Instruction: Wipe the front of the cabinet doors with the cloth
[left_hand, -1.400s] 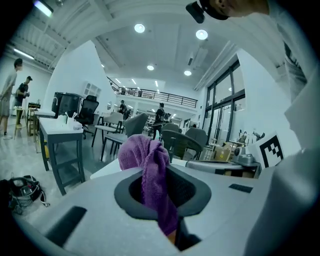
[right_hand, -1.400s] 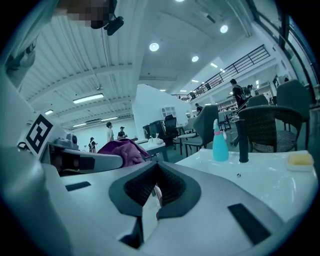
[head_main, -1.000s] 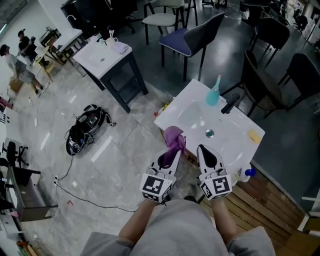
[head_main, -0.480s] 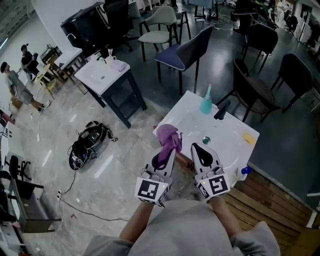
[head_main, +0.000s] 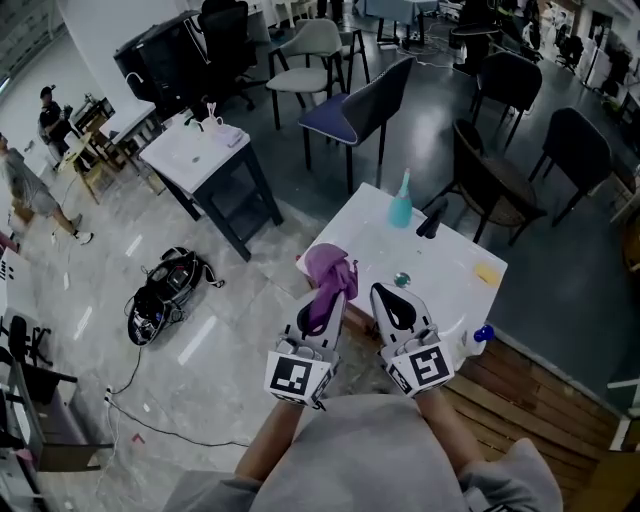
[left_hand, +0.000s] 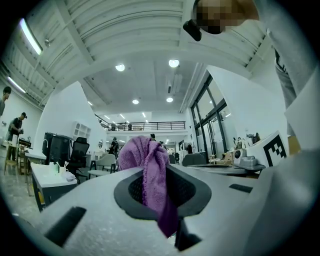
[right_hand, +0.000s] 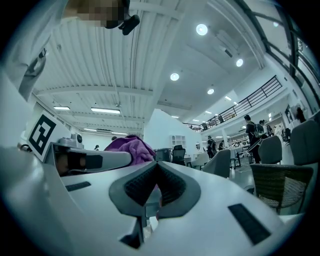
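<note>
Two grippers stay side by side, the white sink top (head_main: 452, 268) beyond their jaws smaller than a second ago. The left gripper (head_main: 330, 305) clamps the purple cloth (head_main: 328, 266) (bunched, crumpled end bulging past the jaw tips). The right gripper (head_main: 384, 293) has its jaws pressed together, empty.

Head view steep down over white sink counter (head_main: 450, 290); both gripper views tilt up to ceiling (left_hand: 140, 85), sharing purple cloth (left_hand: 147, 170).
</note>
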